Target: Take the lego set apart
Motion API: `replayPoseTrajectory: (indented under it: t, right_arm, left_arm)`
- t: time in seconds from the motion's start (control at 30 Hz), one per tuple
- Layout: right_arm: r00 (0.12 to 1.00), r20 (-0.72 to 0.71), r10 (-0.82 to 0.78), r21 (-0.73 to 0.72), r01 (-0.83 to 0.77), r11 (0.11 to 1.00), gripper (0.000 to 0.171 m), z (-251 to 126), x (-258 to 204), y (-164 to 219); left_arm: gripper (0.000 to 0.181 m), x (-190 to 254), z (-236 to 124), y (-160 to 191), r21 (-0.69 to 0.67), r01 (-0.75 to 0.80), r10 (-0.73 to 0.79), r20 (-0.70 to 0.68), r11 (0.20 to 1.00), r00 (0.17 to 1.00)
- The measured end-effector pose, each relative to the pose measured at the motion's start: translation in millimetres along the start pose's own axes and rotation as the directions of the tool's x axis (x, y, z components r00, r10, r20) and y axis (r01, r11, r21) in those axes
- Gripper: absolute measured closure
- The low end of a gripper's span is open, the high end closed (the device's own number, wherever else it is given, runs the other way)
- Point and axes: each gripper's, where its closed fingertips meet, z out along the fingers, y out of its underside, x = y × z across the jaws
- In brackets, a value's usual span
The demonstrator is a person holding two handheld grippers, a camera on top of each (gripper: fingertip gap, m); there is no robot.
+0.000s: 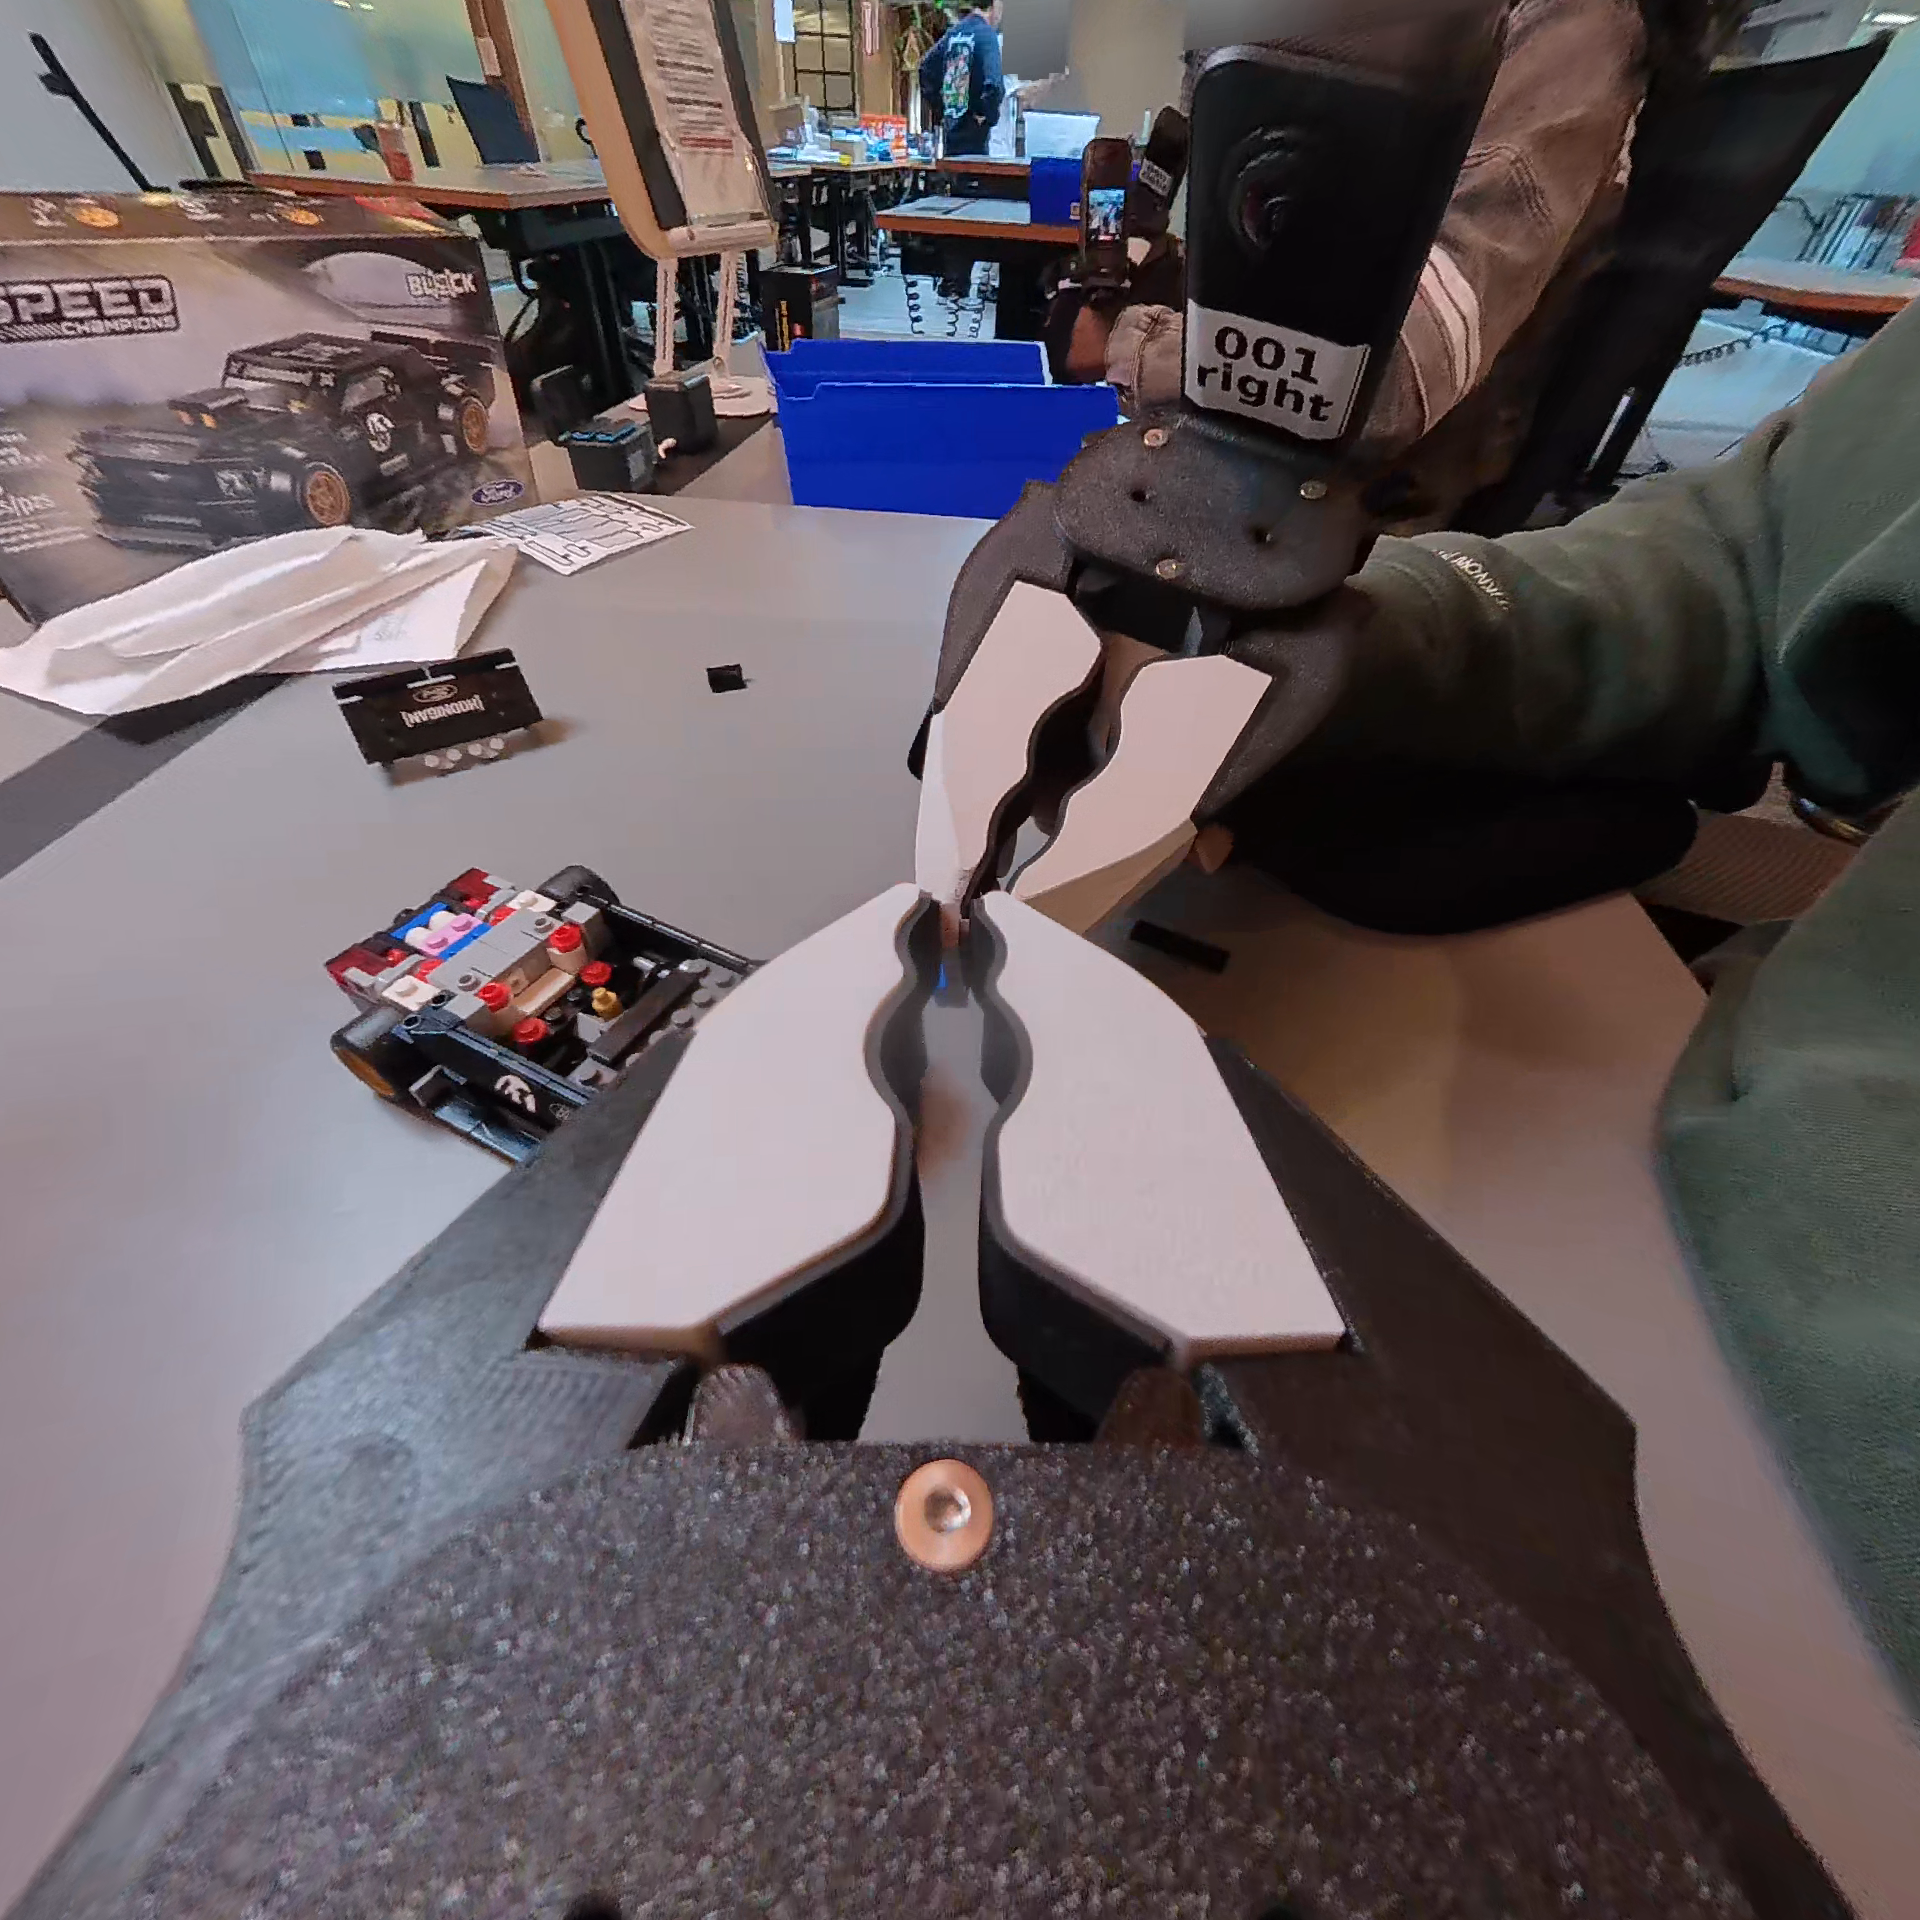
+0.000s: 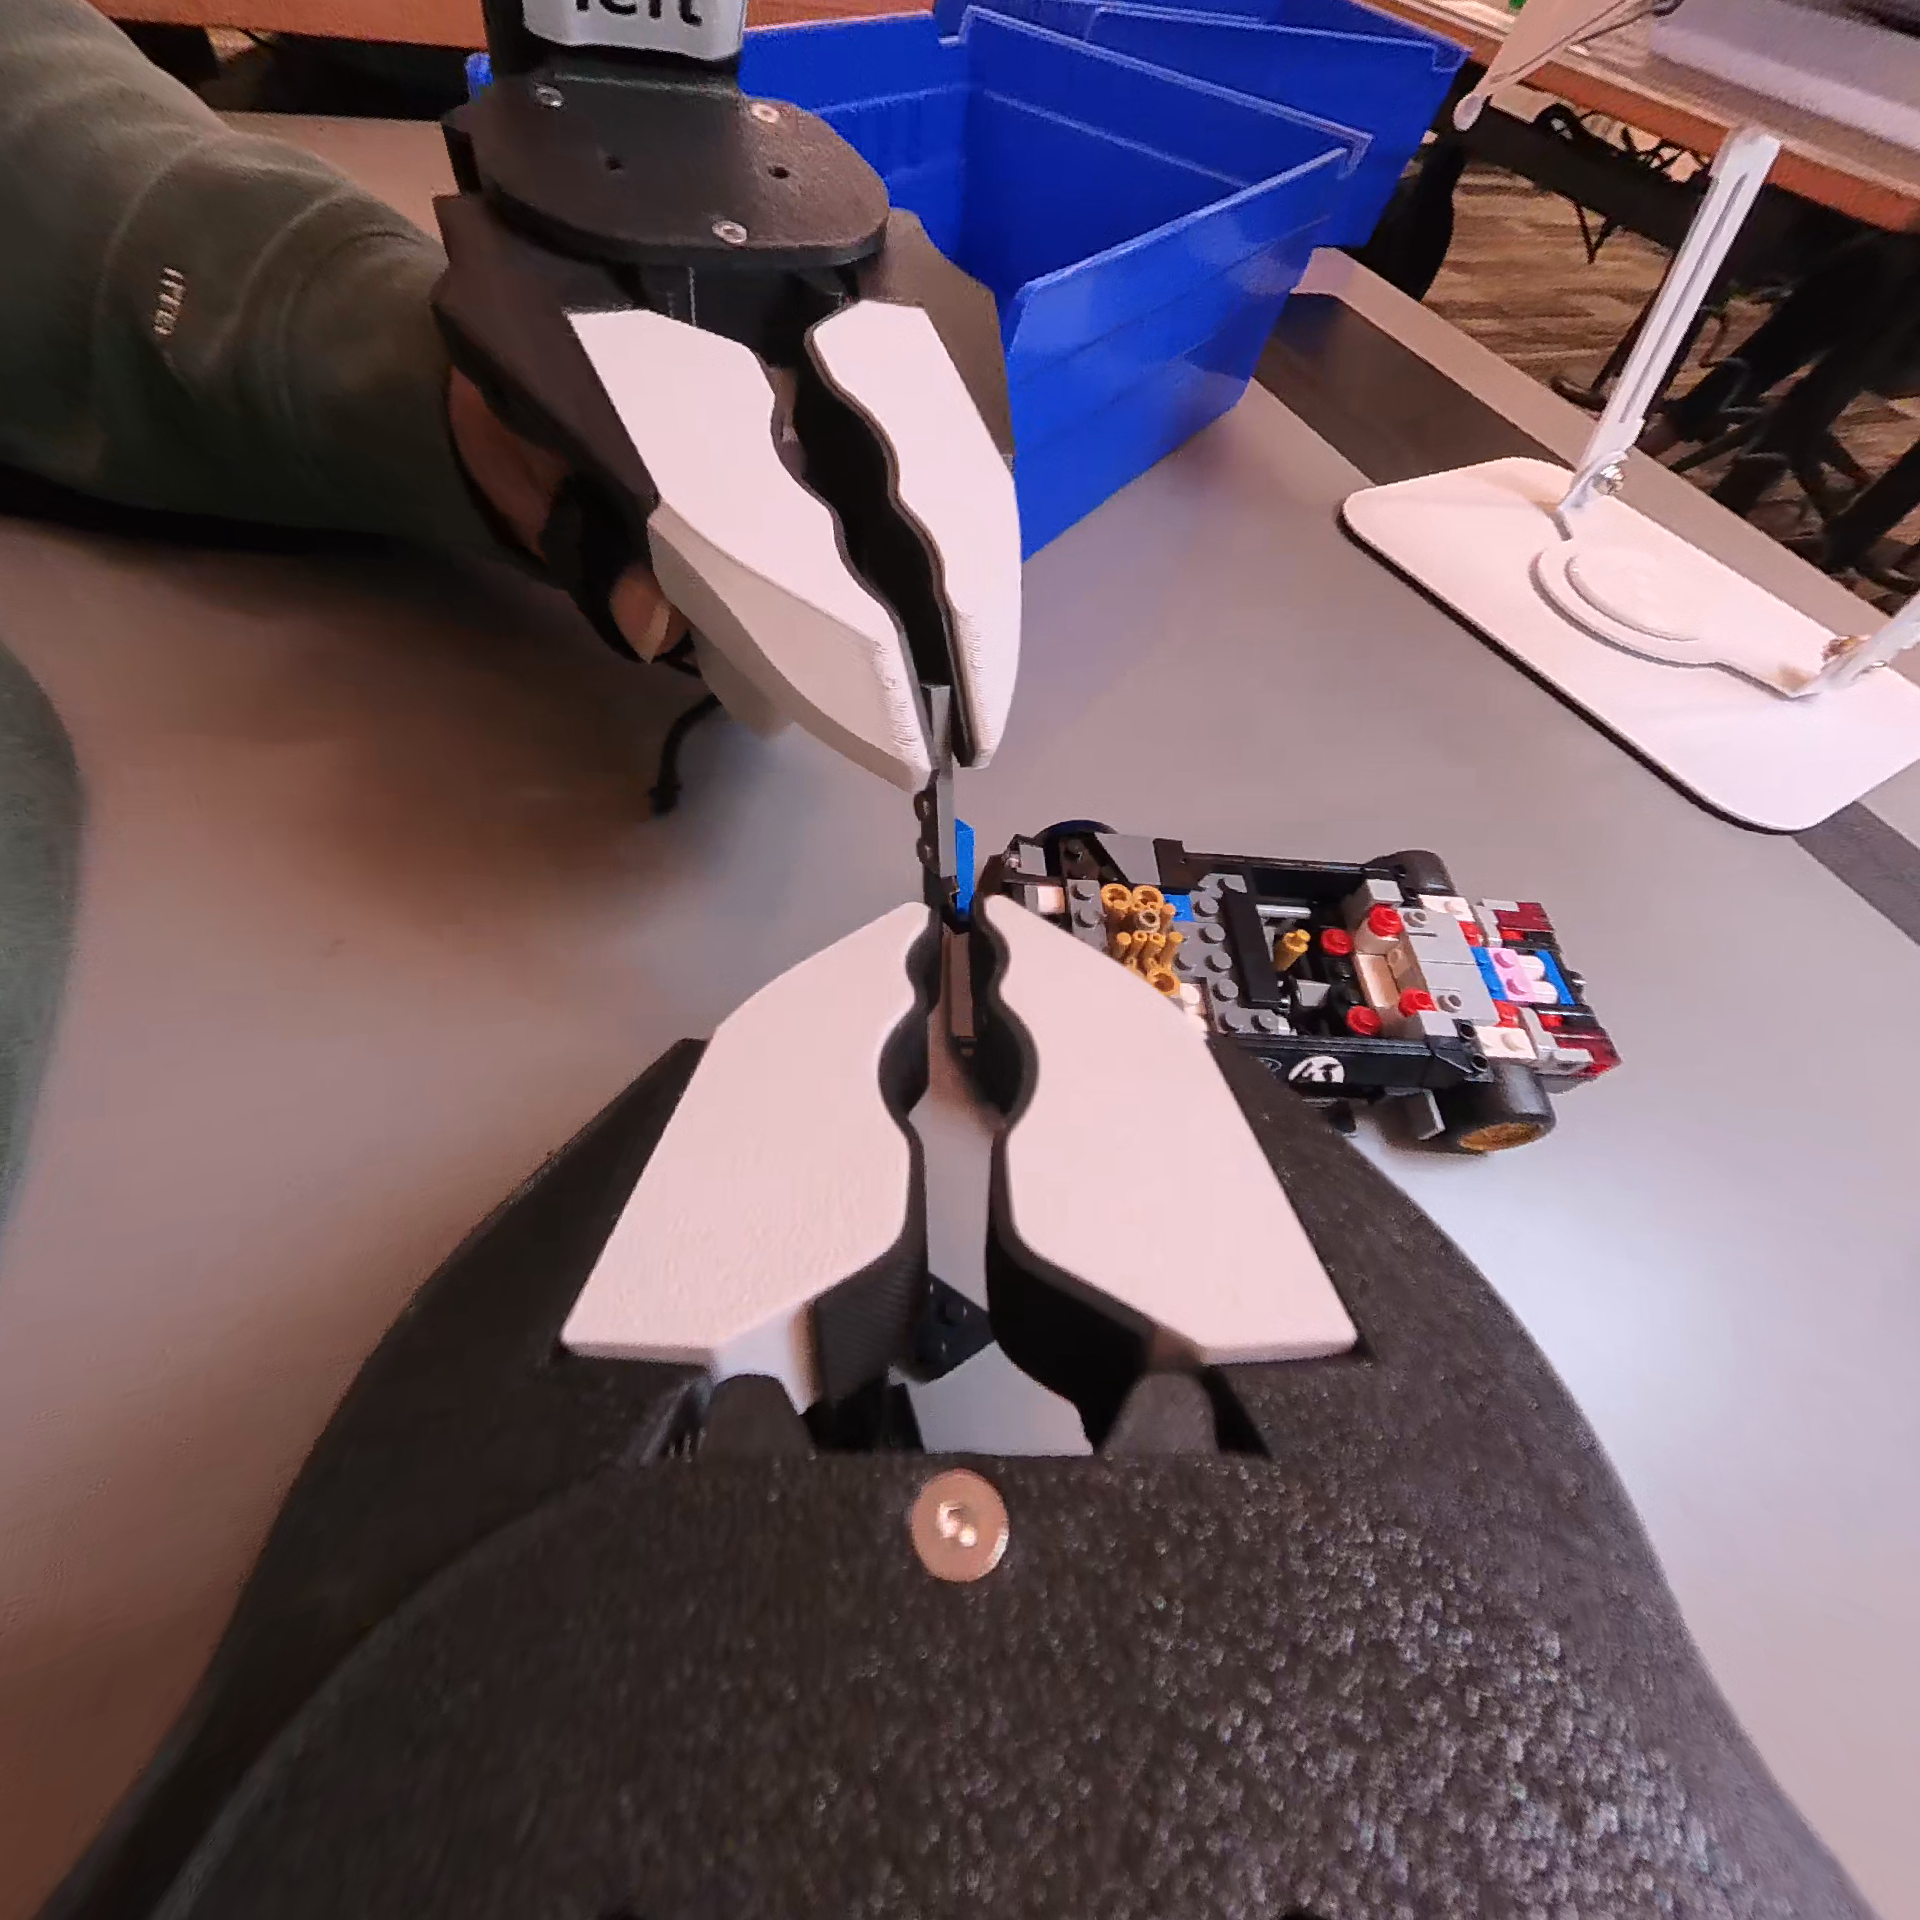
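Note:
A thin grey and black Lego plate piece [image 2: 941,831] with a blue part on it is held edge-on above the table. My left gripper [image 1: 951,920] is shut on one end of it, and my right gripper [image 2: 956,923] is shut on the other end. The two grippers meet tip to tip: the right gripper [image 1: 971,888] comes down from above in the left wrist view, and the left gripper [image 2: 948,753] does so in the right wrist view. The partly stripped Lego car [image 1: 520,987] [image 2: 1299,977] lies on the grey table, beside the grippers and untouched.
A black roof panel [image 1: 436,707] and a small black brick [image 1: 724,677] lie loose on the table. The set's box [image 1: 239,395], a white paper bag [image 1: 260,603] and a sticker sheet [image 1: 582,530] are behind them. A blue bin [image 2: 1143,260] and a white stand base [image 2: 1621,623] are at the far edge. Left and right tips are no more than a few centimetres apart.

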Motion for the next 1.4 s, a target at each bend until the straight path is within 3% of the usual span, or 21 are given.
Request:
replayPoseTrajectory:
  t: [0.23, 0.53, 0.7, 0.93, 1.1, 1.4]
  right_arm:
    - [0.996, -0.074, -0.058, 0.017, 0.060, 0.998, 0.167, -2, 5, -6]
    - [0.941, -0.201, -0.271, -0.076, 0.260, 0.962, 0.168, -4, 12, -4]
    - [0.927, -0.205, -0.315, -0.139, 0.291, 0.947, 0.168, -1, 13, 5]
    - [0.917, -0.229, -0.327, -0.232, 0.275, 0.933, 0.168, 6, 15, 15]
    - [0.910, -0.274, -0.310, -0.324, 0.216, 0.921, 0.168, 11, 17, 23]
    - [0.952, -0.278, -0.125, -0.319, 0.031, 0.947, 0.168, 15, 13, 29]
  left_arm:
    - [0.175, -4, -3, -3, 0.018, -0.029, 0.028, 0.027, 0.999, 0.999]
    - [0.174, -7, 1, 1, -0.038, -0.156, 0.160, 0.125, 0.987, 0.979]
    - [0.174, -11, 4, 9, -0.087, -0.030, 0.043, 0.162, 0.996, 0.986]
    - [0.174, -18, 5, 21, -0.128, 0.144, -0.116, 0.200, 0.981, 0.973]
    - [0.173, -21, 5, 29, -0.201, 0.077, -0.025, 0.252, 0.977, 0.967]
    - [0.173, -22, 6, 35, -0.250, 0.056, 0.015, 0.274, 0.967, 0.962]
